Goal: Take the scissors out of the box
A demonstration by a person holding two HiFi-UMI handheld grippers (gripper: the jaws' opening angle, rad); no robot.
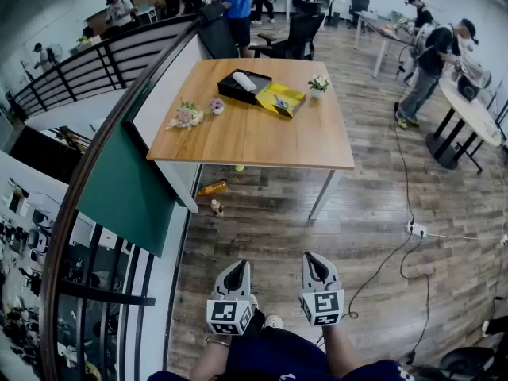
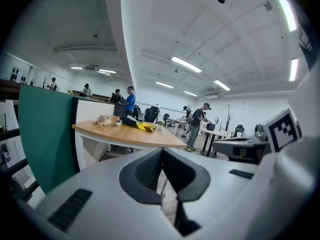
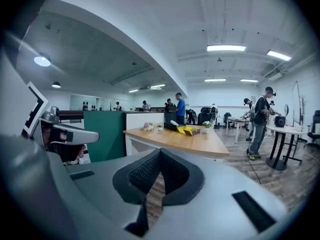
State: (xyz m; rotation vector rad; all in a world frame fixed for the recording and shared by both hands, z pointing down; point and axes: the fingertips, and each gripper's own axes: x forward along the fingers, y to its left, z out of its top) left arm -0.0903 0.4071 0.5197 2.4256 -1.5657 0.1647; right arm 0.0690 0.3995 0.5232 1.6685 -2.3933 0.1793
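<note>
Left gripper (image 1: 236,273): jaws pressed together, empty | right gripper (image 1: 316,265): the same | table (image 1: 262,145) near edge: well apart, wooden floor (image 1: 262,213) between | box (image 1: 242,86): far half.

1. The scissors cannot be made out in any view. The black box (image 1: 235,88) on the bench (image 1: 254,137) is too small to show its contents beyond a pale shape (image 1: 245,81).
2. Whether the yellow thing (image 1: 280,99) touching the box is a lid or a second box cannot be told.
3. An orange thing (image 1: 212,187) on the floor by the bench is too small to name.
4. The hands holding the left tongs (image 1: 236,271) and right tongs (image 1: 316,261) are hidden behind the marker cubes (image 1: 229,316). The forearms (image 1: 210,359) are cut off at the head view's bottom edge.
5. In the left gripper view, the right tongs run off the right edge.
</note>
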